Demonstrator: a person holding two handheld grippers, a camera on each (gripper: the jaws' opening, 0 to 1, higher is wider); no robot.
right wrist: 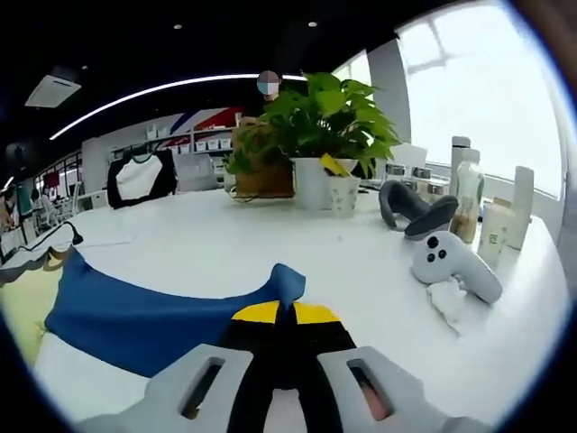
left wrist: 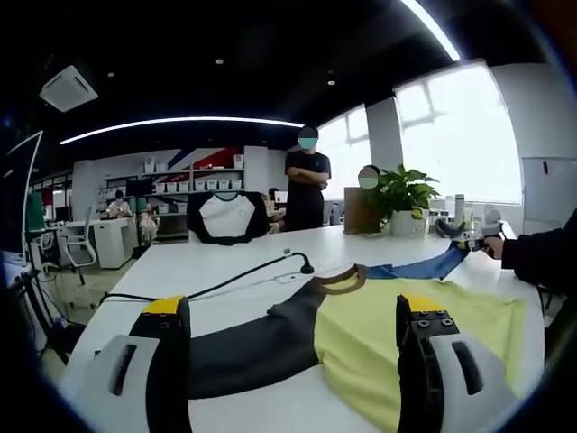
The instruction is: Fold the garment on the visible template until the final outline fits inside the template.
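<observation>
Left gripper view, near: left gripper (left wrist: 293, 316) with jaws wide apart, nothing between them, hovering over the near edge of the garment (left wrist: 406, 329). One garment: yellow body, dark grey sleeve (left wrist: 248, 347) stretched toward the left jaw, brown collar, blue sleeve (left wrist: 424, 266) pulled out on the far side. It lies spread flat on the white table (left wrist: 198, 266). No template outline that I can make out. One black cable (left wrist: 243, 275) runs across the table behind the garment. The right gripper (left wrist: 469, 233) shows at the far right, held by a dark-sleeved arm (left wrist: 541, 257), at the tip of the blue sleeve.

Right gripper view, near: right gripper (right wrist: 287, 311) with jaws pressed together, pinching the blue sleeve (right wrist: 153, 316) at its cuff. Yellow body of the garment just shows at the left edge. On the table past it: one white handheld controller (right wrist: 455, 263), crumpled tissue (right wrist: 448, 298) beside it, one grey headset-like thing (right wrist: 410, 209), about three bottles (right wrist: 469, 194), and two potted plants (right wrist: 325, 126) side by side.

Far: a black-and-white shirt (left wrist: 227, 216) displayed upright at the table's far end, one person (left wrist: 307, 189) standing with arms crossed, another head behind a brown box (left wrist: 361, 212), two more people seated at desks far left, and shelves with boxes on the back wall.
</observation>
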